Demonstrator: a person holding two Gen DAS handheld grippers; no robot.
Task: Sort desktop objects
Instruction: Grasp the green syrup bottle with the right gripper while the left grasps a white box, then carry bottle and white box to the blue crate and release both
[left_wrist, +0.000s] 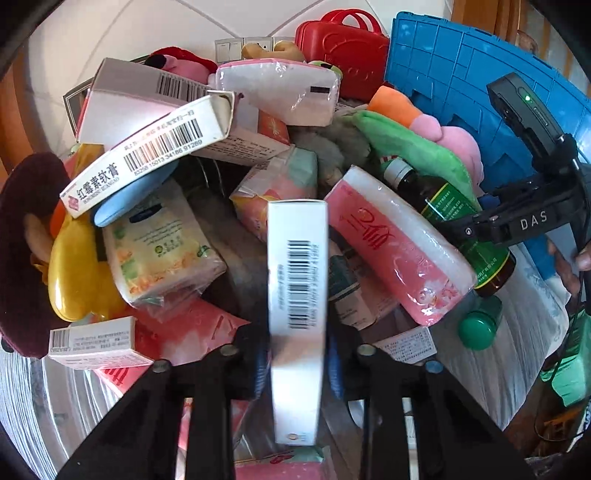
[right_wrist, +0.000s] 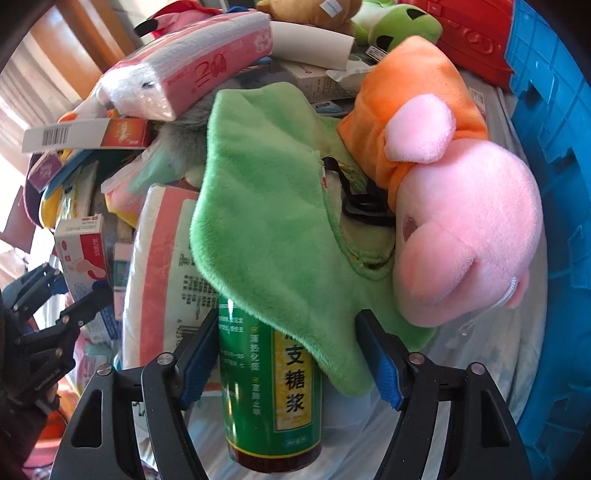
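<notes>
My left gripper (left_wrist: 297, 354) is shut on a narrow white box with a barcode (left_wrist: 297, 280), which stands on edge over a heap of packets. In the right wrist view, my right gripper (right_wrist: 291, 354) is open and straddles a brown syrup bottle with a green label (right_wrist: 273, 406). Its left pad (right_wrist: 201, 354) is close to the glass. The right pad (right_wrist: 380, 365) stands apart from it, with the green cape (right_wrist: 266, 221) of a pink plush pig (right_wrist: 461, 236) draped over the bottle's top. The same bottle (left_wrist: 443, 206) shows in the left wrist view.
A blue plastic crate (left_wrist: 461, 62) stands at the right and a red toy suitcase (left_wrist: 343, 44) at the back. Pink tissue packs (left_wrist: 399, 247), medicine boxes (left_wrist: 140, 155), plush toys and a yellow toy (left_wrist: 74, 273) are piled together. A green cap (left_wrist: 478, 328) lies on the pale cloth.
</notes>
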